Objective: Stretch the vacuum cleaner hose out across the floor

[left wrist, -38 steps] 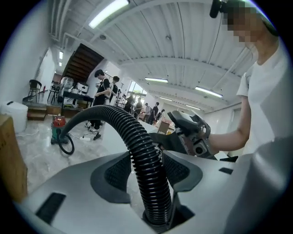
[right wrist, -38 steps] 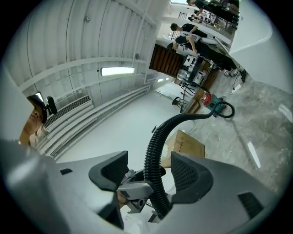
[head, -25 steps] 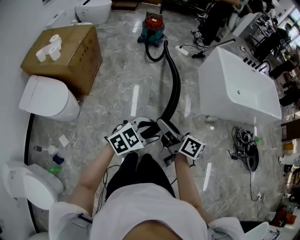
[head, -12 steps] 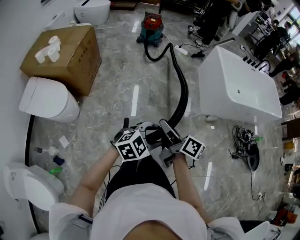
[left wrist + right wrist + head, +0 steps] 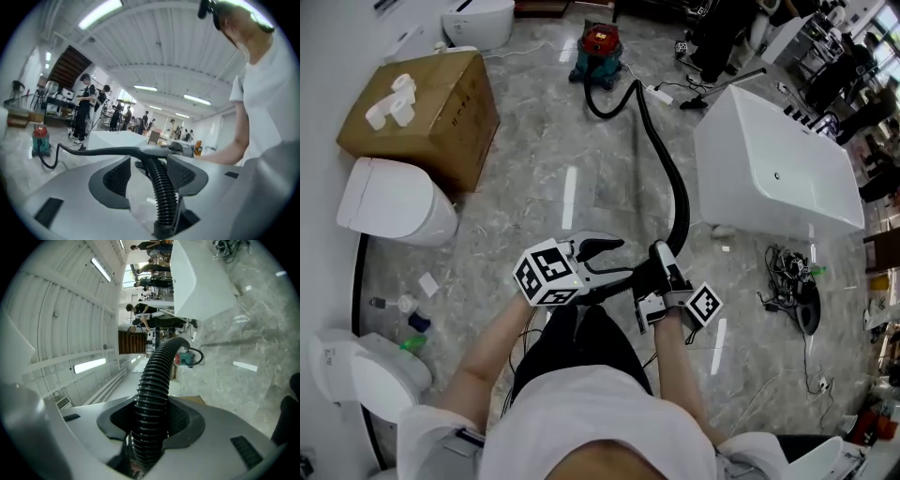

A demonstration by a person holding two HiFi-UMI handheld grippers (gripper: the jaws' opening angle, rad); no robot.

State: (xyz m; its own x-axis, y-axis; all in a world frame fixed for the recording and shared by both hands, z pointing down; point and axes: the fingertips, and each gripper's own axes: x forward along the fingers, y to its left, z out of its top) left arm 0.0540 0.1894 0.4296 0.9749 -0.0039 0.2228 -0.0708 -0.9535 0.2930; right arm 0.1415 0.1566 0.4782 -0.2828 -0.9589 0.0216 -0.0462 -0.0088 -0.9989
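A red and teal vacuum cleaner (image 5: 598,49) stands far up the floor. Its black ribbed hose (image 5: 675,192) curves from it down to my hands. My right gripper (image 5: 662,270) has the hose (image 5: 157,376) filling the gap between its pads; the jaws are closing and press on it. The hose's end then runs left into my left gripper (image 5: 612,263). In the left gripper view the hose (image 5: 161,187) lies against the right pad, with a gap to the left pad, and my left gripper (image 5: 150,176) is open around it.
A white bathtub (image 5: 773,169) stands right of the hose. A cardboard box (image 5: 427,108) and a toilet (image 5: 394,202) are at the left, another toilet (image 5: 366,370) lower left. Tangled cables (image 5: 792,286) lie at the right. People stand at the back.
My right gripper has moved right along the hose and closed round it. The hose's bend has swung right, toward the bathtub. The left gripper's cube turned and shifted slightly.
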